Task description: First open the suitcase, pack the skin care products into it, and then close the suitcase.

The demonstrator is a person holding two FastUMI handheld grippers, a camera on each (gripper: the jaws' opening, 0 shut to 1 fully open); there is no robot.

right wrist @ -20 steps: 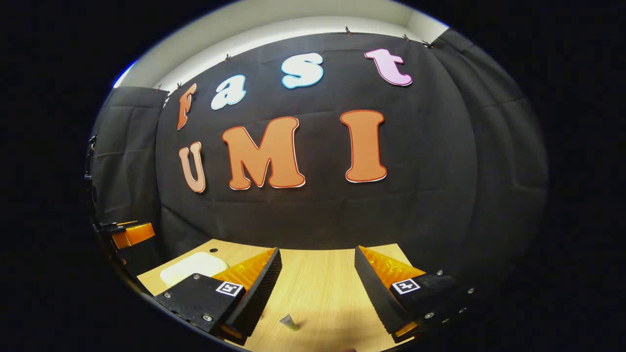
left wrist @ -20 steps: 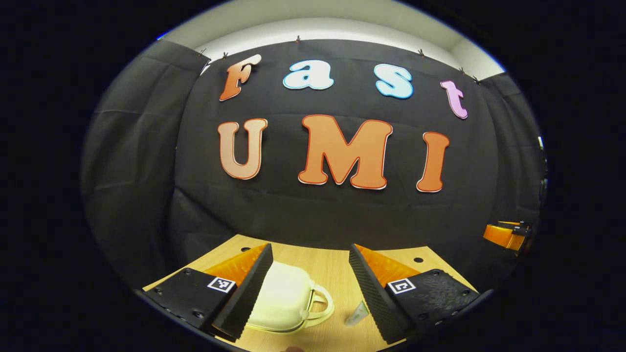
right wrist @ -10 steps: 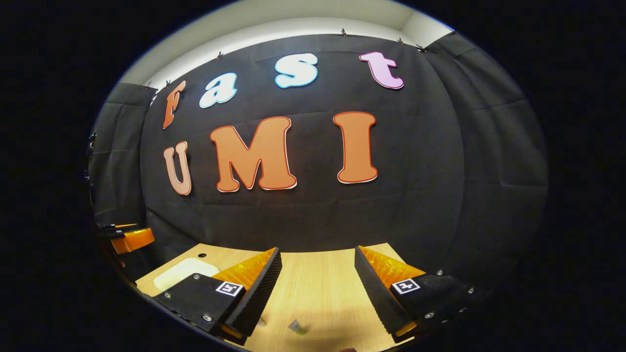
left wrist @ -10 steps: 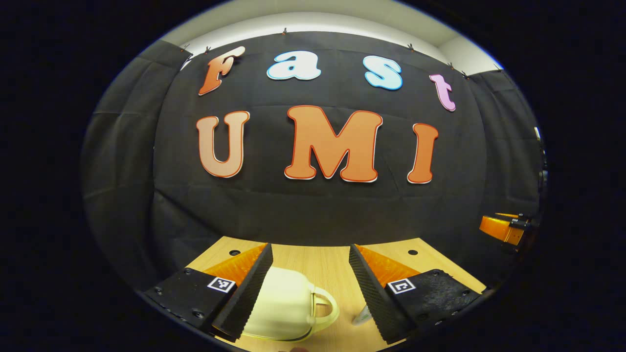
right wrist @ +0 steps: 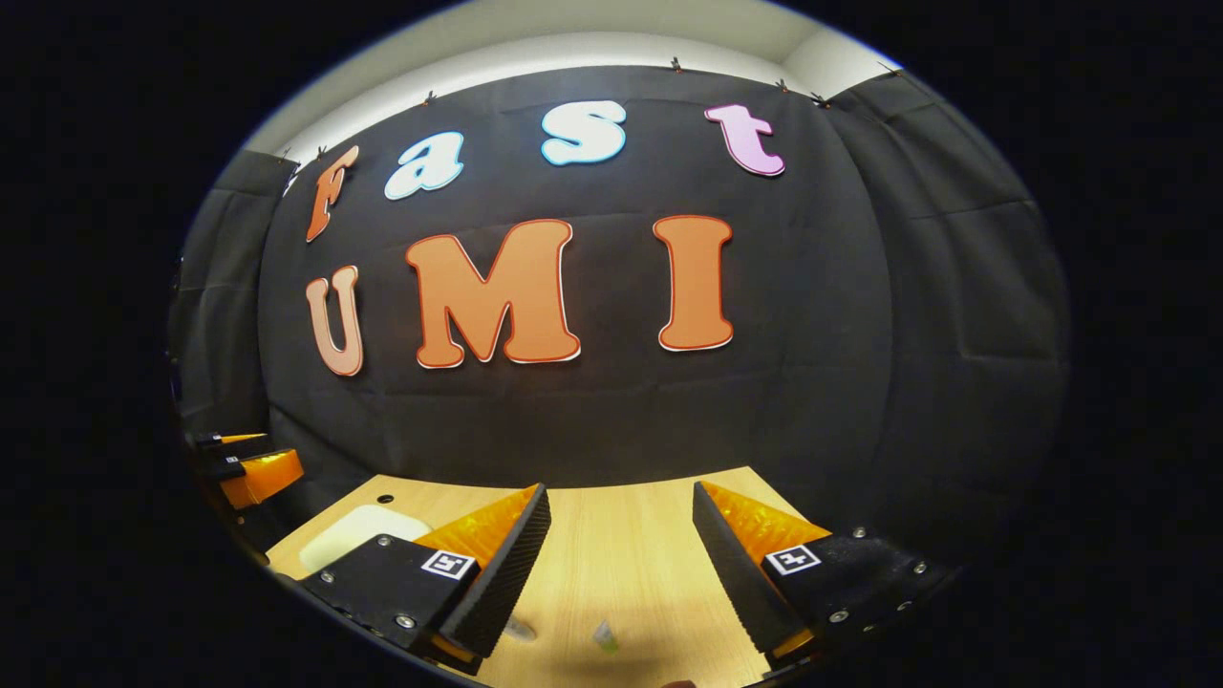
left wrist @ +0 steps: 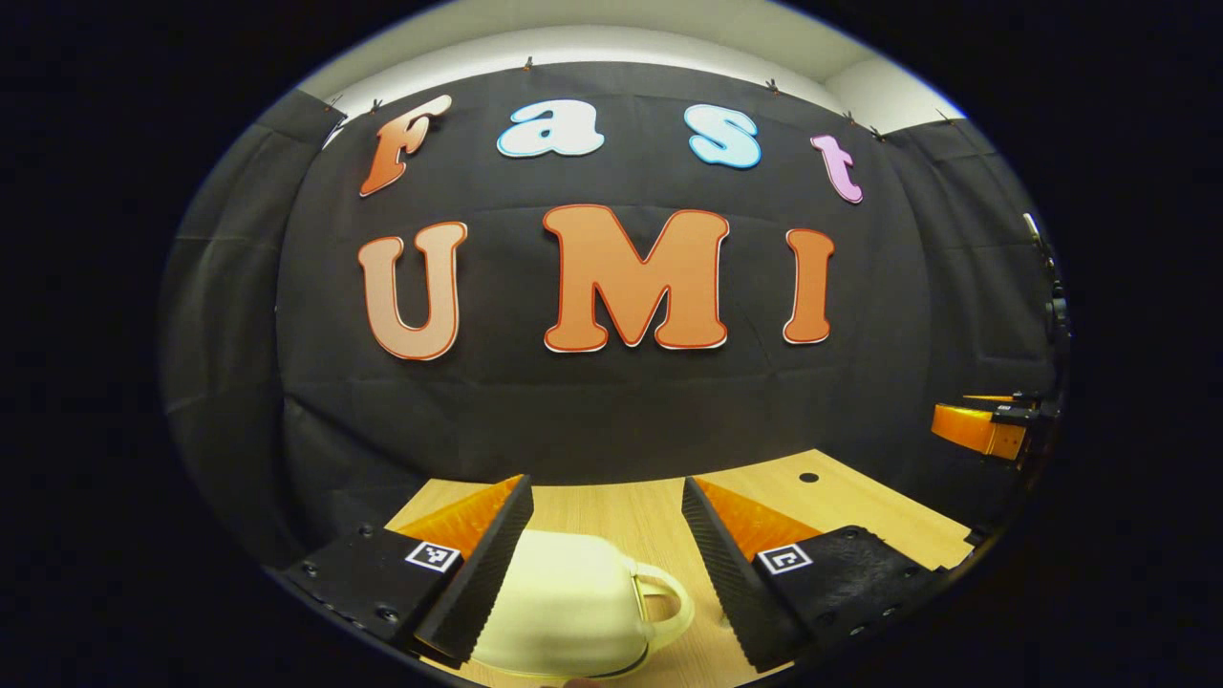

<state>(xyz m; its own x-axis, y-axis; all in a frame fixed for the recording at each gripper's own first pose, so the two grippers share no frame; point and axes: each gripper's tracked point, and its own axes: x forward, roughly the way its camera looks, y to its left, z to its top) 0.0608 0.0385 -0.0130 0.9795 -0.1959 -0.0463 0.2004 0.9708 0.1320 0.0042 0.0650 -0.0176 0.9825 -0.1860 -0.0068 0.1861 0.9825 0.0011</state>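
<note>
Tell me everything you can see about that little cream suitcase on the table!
The suitcase is small and cream coloured, with rounded corners and a smooth, hard-looking shell. A looped handle sticks out of its side. It lies flat on the wooden table, lid closed, just below the open fingers of the left gripper. Nothing is gripping it. In the right gripper view it shows far off to the side.

Closed cream suitcase (left wrist: pixel 573 607), handle rightward

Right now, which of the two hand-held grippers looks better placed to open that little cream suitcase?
Probably the left. The left hand-held gripper is open with the closed cream suitcase and its handle just below its fingers. The right hand-held gripper hangs over bare table, the suitcase off to its left.
</note>
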